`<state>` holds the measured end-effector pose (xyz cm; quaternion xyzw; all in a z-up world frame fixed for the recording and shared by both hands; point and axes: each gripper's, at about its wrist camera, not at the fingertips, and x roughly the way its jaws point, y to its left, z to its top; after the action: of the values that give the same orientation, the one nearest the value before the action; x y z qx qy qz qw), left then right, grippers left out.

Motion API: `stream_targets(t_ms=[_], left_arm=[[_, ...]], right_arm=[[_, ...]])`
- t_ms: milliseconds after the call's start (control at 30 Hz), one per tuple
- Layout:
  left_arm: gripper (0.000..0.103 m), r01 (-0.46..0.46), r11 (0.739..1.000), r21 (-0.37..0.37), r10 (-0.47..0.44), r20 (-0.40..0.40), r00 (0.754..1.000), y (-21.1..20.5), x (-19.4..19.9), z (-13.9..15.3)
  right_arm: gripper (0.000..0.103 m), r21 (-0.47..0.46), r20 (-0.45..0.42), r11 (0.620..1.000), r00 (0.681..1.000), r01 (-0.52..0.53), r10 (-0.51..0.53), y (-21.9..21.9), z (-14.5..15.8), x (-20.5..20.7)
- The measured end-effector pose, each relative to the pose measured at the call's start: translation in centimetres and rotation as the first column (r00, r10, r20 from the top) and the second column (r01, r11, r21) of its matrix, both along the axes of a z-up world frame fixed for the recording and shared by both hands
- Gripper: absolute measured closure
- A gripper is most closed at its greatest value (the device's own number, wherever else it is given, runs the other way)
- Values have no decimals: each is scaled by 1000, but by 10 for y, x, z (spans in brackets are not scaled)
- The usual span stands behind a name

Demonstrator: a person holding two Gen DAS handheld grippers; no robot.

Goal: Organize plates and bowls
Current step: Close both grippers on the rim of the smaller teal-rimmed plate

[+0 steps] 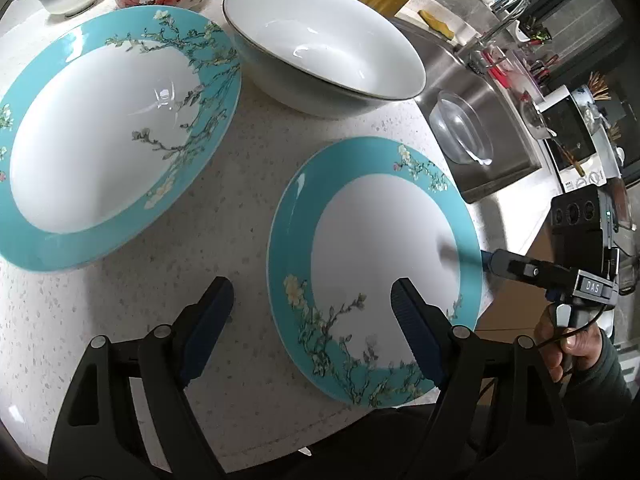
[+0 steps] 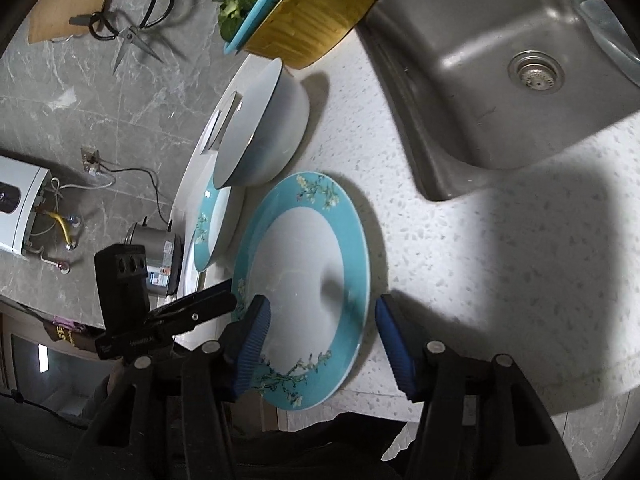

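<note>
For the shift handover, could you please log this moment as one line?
stage: approach | target: small teal plate | left gripper: open, straddling near rim | right gripper: open, straddling opposite rim | plate flat on counter

Plates (image 1: 372,268) – teal rims w/ blossom branches; bowl (image 1: 324,56) white; counter (image 1: 240,184) speckled.

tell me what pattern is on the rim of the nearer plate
A turquoise band with pale blossoming branches around a white centre, on the nearer plate; clearest in the left wrist view.

Our left tongs (image 1: 312,308) and right tongs (image 2: 320,336) share black frames, ribbed blue pads (image 2: 250,350) and silver pivot screws; one grey block reads "DAS"; our sleeve (image 1: 596,384) is dark.
</note>
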<state>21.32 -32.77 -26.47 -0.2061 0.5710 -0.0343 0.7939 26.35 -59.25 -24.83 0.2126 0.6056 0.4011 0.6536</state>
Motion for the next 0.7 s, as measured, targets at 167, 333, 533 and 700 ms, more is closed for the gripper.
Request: stream_targets(t_ms=[167, 333, 533, 700], left_arm=[[55, 7, 1000, 8, -7, -5, 1000, -3, 2, 3], [69, -16, 1000, 0, 16, -19, 1000, 5, 0, 3], [72, 20, 996, 88, -16, -38, 999, -4, -2, 4], [80, 6, 996, 85, -3, -37, 999, 1, -4, 4]], right_arm=[[52, -8, -12, 1000, 1000, -24, 24, 4, -1, 5], [78, -53, -30, 999, 1000, 9, -11, -2, -7, 10], [93, -150, -23, 989, 1000, 6, -9, 3, -5, 11], [92, -188, -23, 982, 999, 28, -33, 6, -2, 10]])
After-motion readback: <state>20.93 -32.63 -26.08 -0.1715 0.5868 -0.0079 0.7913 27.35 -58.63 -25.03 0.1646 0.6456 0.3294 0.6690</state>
